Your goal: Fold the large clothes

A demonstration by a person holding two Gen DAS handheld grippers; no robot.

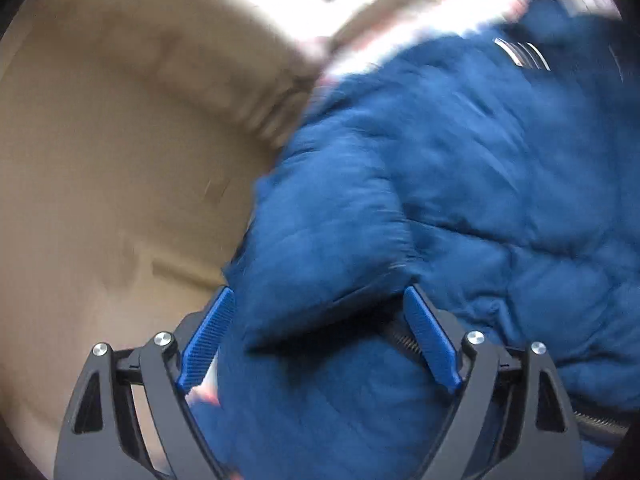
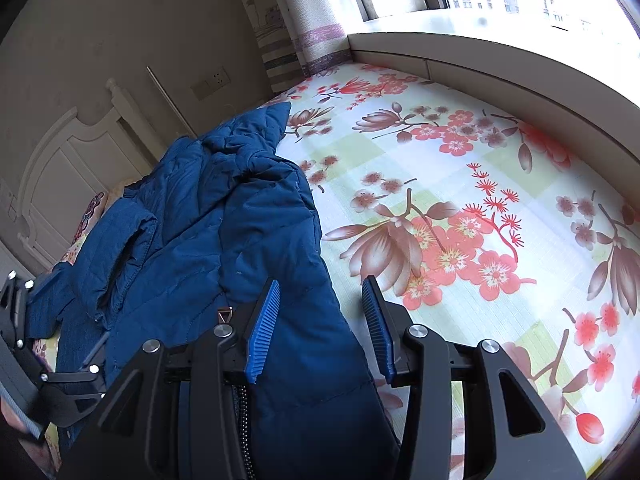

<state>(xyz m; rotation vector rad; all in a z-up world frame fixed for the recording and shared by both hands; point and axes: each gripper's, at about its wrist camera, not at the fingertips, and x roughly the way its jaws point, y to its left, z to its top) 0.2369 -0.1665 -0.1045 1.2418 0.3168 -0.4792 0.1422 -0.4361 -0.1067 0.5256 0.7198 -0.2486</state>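
A blue quilted jacket point(image 2: 208, 216) lies on a bed with a floral sheet point(image 2: 460, 208). My right gripper point(image 2: 324, 284) is open, its blue pads point(image 2: 264, 320) astride the jacket's right edge. My left gripper point(image 1: 318, 294) is open with a puffy jacket sleeve point(image 1: 328, 248) between its pads; the left wrist view is blurred. The jacket point(image 1: 500, 184) fills the right of that view. The left gripper's black frame shows in the right wrist view point(image 2: 24, 340), at the jacket's far left.
A white headboard point(image 2: 68, 164) and beige wall point(image 2: 120, 28) stand left of the bed. A curtain point(image 2: 304, 8) and a white window ledge point(image 2: 460, 48) run along the far side. A beige wall point(image 1: 120, 140) fills the left wrist view's left half.
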